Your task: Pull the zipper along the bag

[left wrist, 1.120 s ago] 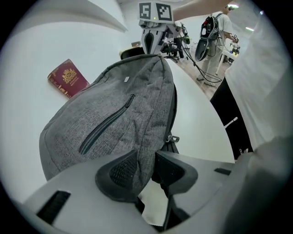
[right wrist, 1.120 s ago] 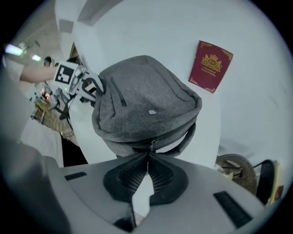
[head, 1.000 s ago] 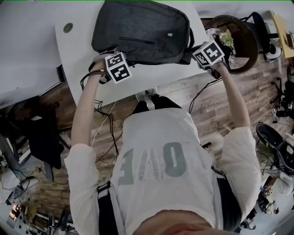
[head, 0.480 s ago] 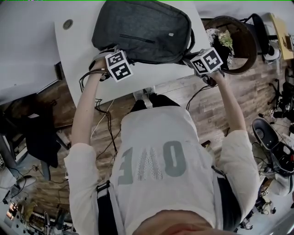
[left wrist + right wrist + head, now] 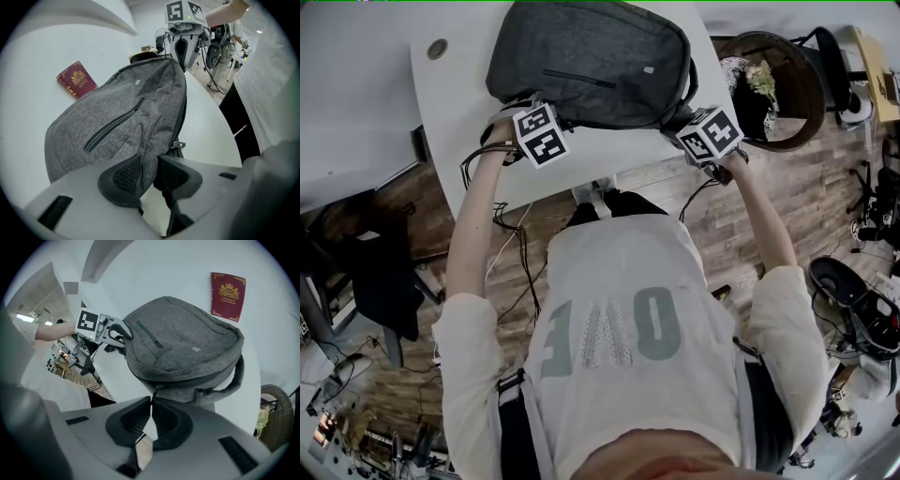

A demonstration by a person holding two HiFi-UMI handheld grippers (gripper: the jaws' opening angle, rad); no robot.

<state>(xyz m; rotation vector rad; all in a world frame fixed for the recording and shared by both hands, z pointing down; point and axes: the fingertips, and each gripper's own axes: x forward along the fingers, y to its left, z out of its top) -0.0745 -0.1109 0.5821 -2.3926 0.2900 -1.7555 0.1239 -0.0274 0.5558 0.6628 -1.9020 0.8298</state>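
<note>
Both tight on bag [image 5: 591, 66]: left tongs [image 5: 149, 160] on fabric [image 5: 157, 133], right tongs [image 5: 151, 408] on zipper pull [image 5: 153, 391]; passport [image 5: 227, 295] lettering unreadable.

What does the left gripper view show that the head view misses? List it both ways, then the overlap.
Left gripper view only: the red passport beyond the backpack, and the left gripper pinching its fabric. Head view only: the table's cable hole. Both: the backpack, the white table, the right gripper at the bag's far end.
</note>
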